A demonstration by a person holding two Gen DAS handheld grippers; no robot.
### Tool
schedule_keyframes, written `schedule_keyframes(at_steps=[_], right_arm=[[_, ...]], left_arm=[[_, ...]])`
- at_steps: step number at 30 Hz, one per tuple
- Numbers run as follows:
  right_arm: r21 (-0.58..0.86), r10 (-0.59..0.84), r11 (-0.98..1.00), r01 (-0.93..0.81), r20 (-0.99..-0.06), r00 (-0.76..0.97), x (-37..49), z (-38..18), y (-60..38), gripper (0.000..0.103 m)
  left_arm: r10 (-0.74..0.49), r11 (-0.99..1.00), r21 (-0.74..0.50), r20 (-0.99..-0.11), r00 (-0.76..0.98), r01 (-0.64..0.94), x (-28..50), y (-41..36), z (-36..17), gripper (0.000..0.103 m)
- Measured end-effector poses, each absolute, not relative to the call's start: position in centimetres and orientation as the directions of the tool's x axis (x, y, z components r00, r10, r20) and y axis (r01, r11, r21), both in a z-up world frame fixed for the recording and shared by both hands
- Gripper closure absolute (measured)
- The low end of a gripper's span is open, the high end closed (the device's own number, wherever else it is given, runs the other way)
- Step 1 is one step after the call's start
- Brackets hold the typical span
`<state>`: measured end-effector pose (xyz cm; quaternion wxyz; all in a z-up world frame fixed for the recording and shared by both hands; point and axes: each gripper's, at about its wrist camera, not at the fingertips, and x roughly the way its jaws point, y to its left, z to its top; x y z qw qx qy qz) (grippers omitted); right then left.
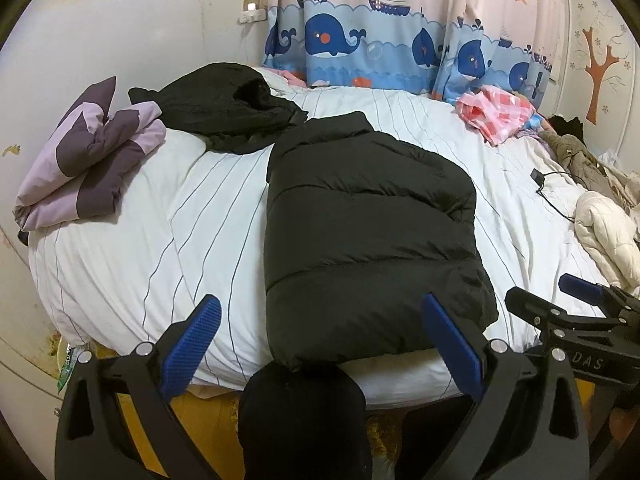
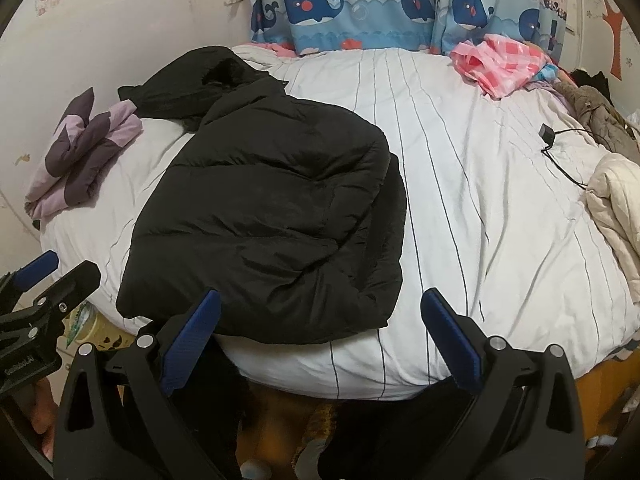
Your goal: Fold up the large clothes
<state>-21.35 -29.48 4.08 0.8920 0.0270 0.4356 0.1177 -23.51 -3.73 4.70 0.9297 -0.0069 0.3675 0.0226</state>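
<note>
Blue-padded fingers frame the bottom of each wrist view: the left gripper (image 1: 320, 340) hangs with its jaws spread wide and nothing between them, at the near edge of the bed (image 1: 120, 264), and the right gripper (image 2: 320, 336) is spread the same way, also empty. In the left wrist view the right gripper shows at the far right edge; in the right wrist view the left gripper (image 2: 44, 276) shows at the left edge.

Between the two, a black puffer jacket (image 1: 360, 224) lies folded into a thick, roughly rectangular bundle on the white striped duvet, its near hem touching the near edge of the bed and its collar pointing toward the far side. Just beyond it on the left sits a second black garment (image 1: 224, 112), crumpled, touching the jacket's far corner. A folded purple and lilac garment (image 1: 88, 156) rests at the left edge of the bed, well apart from the jacket. At the far right lie a pink checked cloth (image 1: 496, 112) and, nearer, a cream quilted garment (image 1: 604, 232), with a small black charger and cable (image 1: 538, 178) on the duvet between them. A whale-print curtain (image 1: 360, 48) hangs behind the bed.
</note>
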Motion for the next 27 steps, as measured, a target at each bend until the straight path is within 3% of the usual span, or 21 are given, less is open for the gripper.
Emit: schedule_keyframes(at_steps=[13, 27], right_arm=[[0.161, 0.245, 0.968, -0.192, -0.766, 0.594, -21.5, 4.5, -29.5, 0.006], [0.167, 0.257, 0.965, -0.202, -0.760, 0.597, -21.8, 4.9, -29.4, 0.006]], left_arm=[[0.078, 0.996, 0.031, -0.759, 0.647, -0.083, -22.5, -3.2, 3.7, 0.007], [0.072, 0.997, 0.029, -0.753, 0.654, -0.077, -22.9, -3.2, 3.8, 0.007]])
